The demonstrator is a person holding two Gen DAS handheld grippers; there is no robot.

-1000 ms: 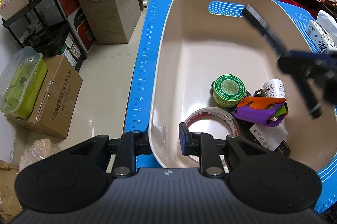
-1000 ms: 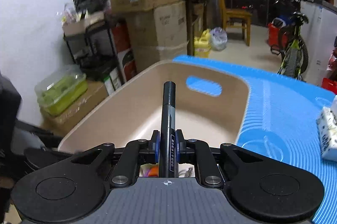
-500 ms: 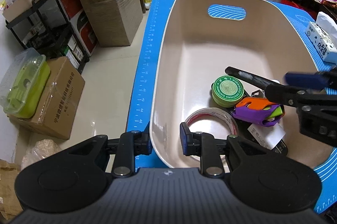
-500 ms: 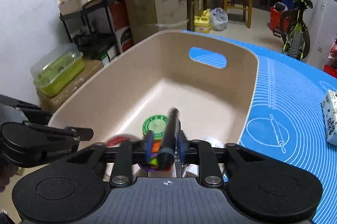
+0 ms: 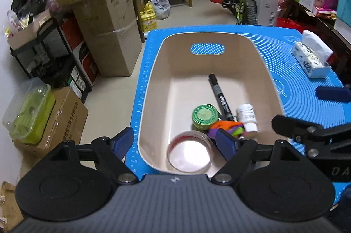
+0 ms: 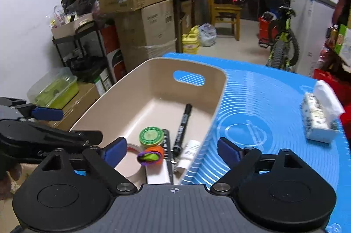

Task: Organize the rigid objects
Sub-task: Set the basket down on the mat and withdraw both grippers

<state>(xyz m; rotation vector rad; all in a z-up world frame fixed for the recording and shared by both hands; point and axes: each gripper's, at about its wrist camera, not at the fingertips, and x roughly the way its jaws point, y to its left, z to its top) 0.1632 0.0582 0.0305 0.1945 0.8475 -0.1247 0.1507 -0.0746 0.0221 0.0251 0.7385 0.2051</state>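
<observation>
marker [image 6: 181, 126]: in bin [image 6: 153, 70], ahead of right claw [image 6: 172, 150] (released) | left claw [image 5: 175, 142]: released

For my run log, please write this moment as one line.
left gripper: open, empty | right gripper: open, empty | marker: inside bin | tissue pack: on mat

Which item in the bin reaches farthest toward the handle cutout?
The black marker: long, thin, its tip pointing toward the cutout, past the green tin and white bottle.
</observation>
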